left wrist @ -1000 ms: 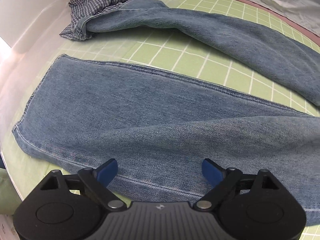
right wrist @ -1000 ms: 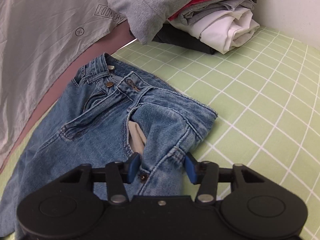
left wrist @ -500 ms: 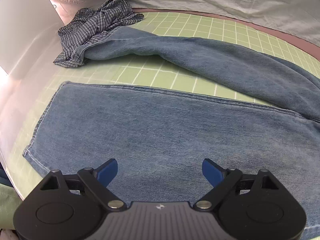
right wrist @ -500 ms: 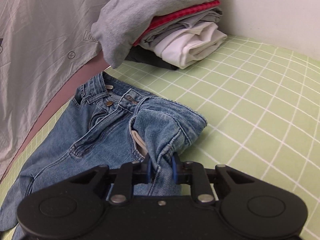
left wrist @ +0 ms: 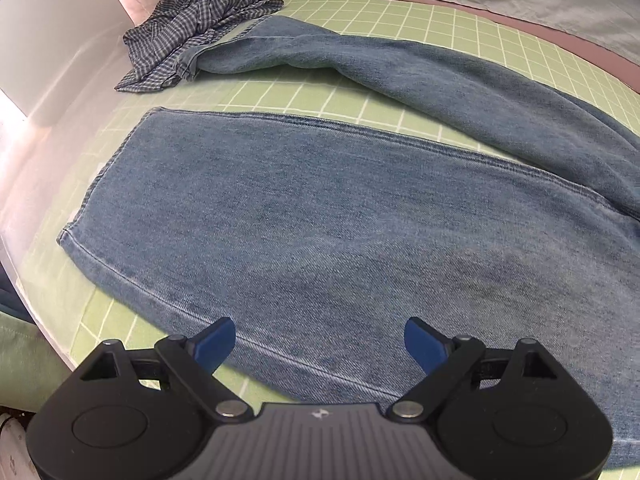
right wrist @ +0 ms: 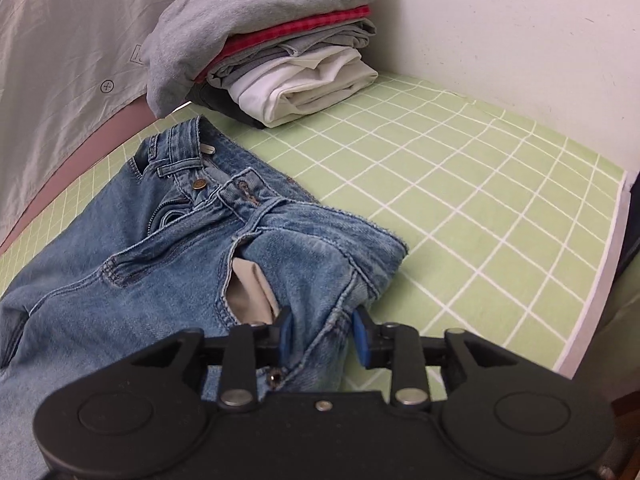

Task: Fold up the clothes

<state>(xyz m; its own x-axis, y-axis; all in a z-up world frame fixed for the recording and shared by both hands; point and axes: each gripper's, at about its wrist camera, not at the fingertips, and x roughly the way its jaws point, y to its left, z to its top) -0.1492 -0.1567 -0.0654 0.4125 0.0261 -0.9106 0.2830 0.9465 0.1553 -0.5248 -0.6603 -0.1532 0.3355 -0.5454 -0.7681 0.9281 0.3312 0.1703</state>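
Observation:
A pair of blue jeans (left wrist: 340,224) lies on the green grid mat (left wrist: 280,96), its two legs spread apart. My left gripper (left wrist: 319,340) is open and empty, hovering over the near leg close to its hem. In the right wrist view the jeans' waist (right wrist: 224,216) shows, with the fly open and a pale pocket lining (right wrist: 250,296) exposed. My right gripper (right wrist: 323,334) has its jaws partly apart around a bunched fold of denim at the near waist corner; the blue pads (right wrist: 285,332) touch the fabric.
A crumpled blue checked shirt (left wrist: 192,28) lies at the far leg's hem. A stack of folded clothes (right wrist: 280,60) topped by a grey sweatshirt stands at the back by the white wall. A grey sheet (right wrist: 60,60) hangs at the left. The mat's edge (right wrist: 600,272) is at the right.
My right gripper closed tightly on the waist corner half a second ago and its jaws have now widened somewhat, fabric still between them. The left gripper stayed open and shifted slightly over the leg.

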